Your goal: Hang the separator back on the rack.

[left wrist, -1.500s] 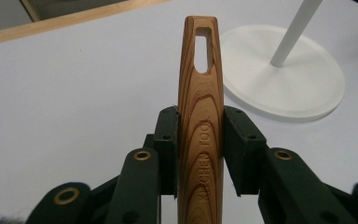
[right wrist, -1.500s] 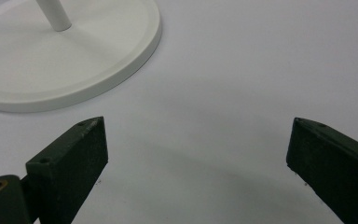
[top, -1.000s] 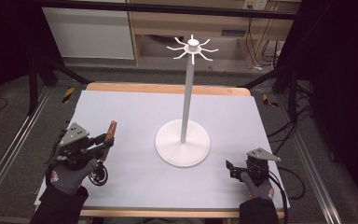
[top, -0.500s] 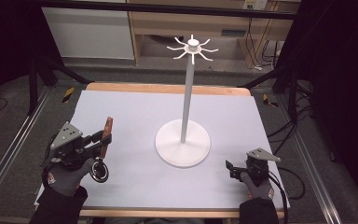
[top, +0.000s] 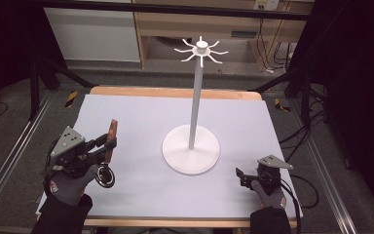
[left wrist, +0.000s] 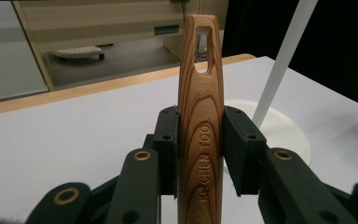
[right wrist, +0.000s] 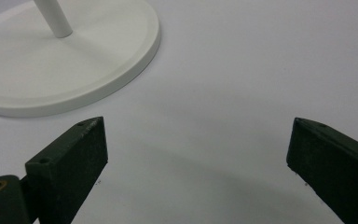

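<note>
Between my left jaws: a wooden kitchen tool [left wrist: 200,121], clamped by its handle, pads pressing both flat sides, hang-hole end standing up past the jaw tips. In the left gripper view the stamp "KITCHEN TOOL" runs along the grain betw. the pads, and the slot near the top end is clear to see. From the high view, my left gripper [top: 108,144] sits over the white table cover [top: 141,112], tool lifted off it, handle pointing up and away from me; the tool's round dark head [top: 104,175] hangs at the near end, just behind the jaws by my gloved hand.

Ahead of the left jaws and off to their right: the white hook stand [top: 192,141], pole rising from a round base, curved hooks [top: 200,50] fanned out at the top, well above jaw level.

My right gripper [top: 239,176] rests low on the cover, jaws wide, nothing betw. them; the stand's base [right wrist: 70,56] lies just beyond its left jaw.

Step in hand, as I read it: pickup is done, carry to the stand is starting. Next move, by my judgement: raise the left gripper high, bring the slot level w/ one hook tip, then slide the hole over it before letting the jaws ease. Needs a steady wrist; the slot is narrow and the hooks thin. Right gripper could brace the base if the stand rocks.
</note>
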A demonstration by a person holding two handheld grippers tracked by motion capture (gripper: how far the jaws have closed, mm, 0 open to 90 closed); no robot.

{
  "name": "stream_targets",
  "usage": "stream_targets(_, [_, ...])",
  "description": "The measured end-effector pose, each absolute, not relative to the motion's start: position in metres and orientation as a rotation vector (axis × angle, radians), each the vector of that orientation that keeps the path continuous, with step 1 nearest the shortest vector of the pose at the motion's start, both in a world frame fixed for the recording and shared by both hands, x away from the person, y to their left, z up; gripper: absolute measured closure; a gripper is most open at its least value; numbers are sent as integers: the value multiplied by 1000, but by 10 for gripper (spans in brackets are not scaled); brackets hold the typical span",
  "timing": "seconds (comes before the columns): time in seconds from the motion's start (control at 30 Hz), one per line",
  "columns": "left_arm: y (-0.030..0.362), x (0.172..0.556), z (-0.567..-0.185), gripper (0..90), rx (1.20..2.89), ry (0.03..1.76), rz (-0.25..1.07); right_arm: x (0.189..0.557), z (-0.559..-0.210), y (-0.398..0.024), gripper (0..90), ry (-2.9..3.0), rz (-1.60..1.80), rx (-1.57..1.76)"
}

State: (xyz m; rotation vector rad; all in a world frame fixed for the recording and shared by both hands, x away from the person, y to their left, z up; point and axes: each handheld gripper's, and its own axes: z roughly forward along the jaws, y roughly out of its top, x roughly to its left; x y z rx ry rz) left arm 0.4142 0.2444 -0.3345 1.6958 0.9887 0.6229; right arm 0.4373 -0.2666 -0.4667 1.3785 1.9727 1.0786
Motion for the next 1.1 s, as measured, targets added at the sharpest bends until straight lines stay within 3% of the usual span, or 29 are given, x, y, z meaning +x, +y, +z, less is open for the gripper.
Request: stream_targets(1.1, [212,432,-288,677,1595,876,614,438,-469,-267,54,1971,1068,1377])
